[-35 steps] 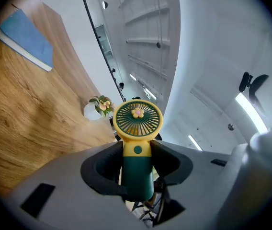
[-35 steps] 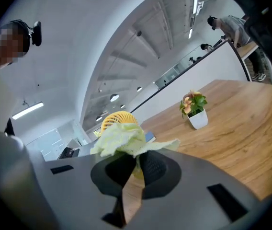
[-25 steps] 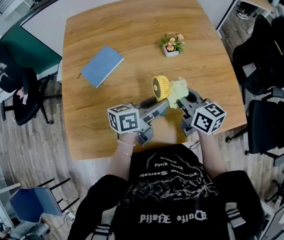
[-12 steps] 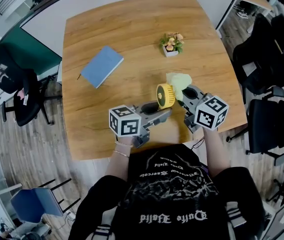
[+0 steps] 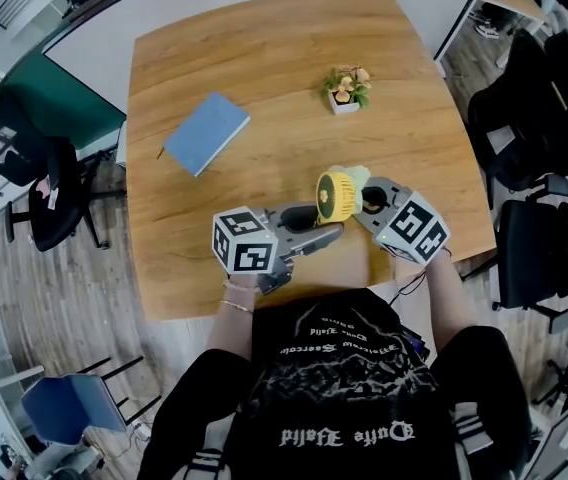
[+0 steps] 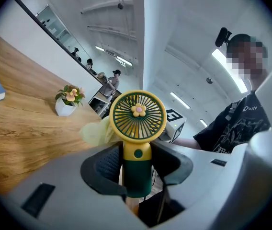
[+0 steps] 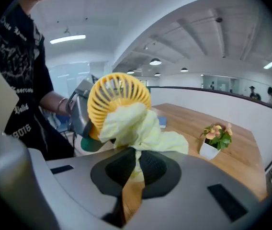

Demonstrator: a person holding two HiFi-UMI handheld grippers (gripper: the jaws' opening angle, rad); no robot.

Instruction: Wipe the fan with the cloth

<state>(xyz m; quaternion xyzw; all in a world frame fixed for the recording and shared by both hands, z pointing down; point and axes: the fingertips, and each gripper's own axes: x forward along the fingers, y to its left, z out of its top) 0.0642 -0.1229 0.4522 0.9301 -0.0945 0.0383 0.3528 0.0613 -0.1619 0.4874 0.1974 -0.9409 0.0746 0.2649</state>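
Observation:
A small hand fan (image 6: 137, 123) with a yellow round grille and a dark green handle stands upright between the jaws of my left gripper (image 6: 136, 169), which is shut on the handle. In the head view the fan (image 5: 332, 197) is held above the table's near part. My right gripper (image 7: 135, 169) is shut on a pale yellow-green cloth (image 7: 138, 128), and the cloth lies against the back of the fan's grille (image 7: 117, 99). From above, the cloth (image 5: 356, 178) peeks out just right of the fan, with the right gripper (image 5: 369, 200) beside it.
The wooden table (image 5: 264, 78) carries a blue book (image 5: 205, 132) at the left and a small potted plant (image 5: 345, 88) at the back. Black office chairs (image 5: 534, 118) stand to the right, another chair (image 5: 34, 188) to the left.
The fan has turned and shifted slightly right and nearer. My right gripper rolled and dropped, bringing the cloth from beyond the fan down against its grille.

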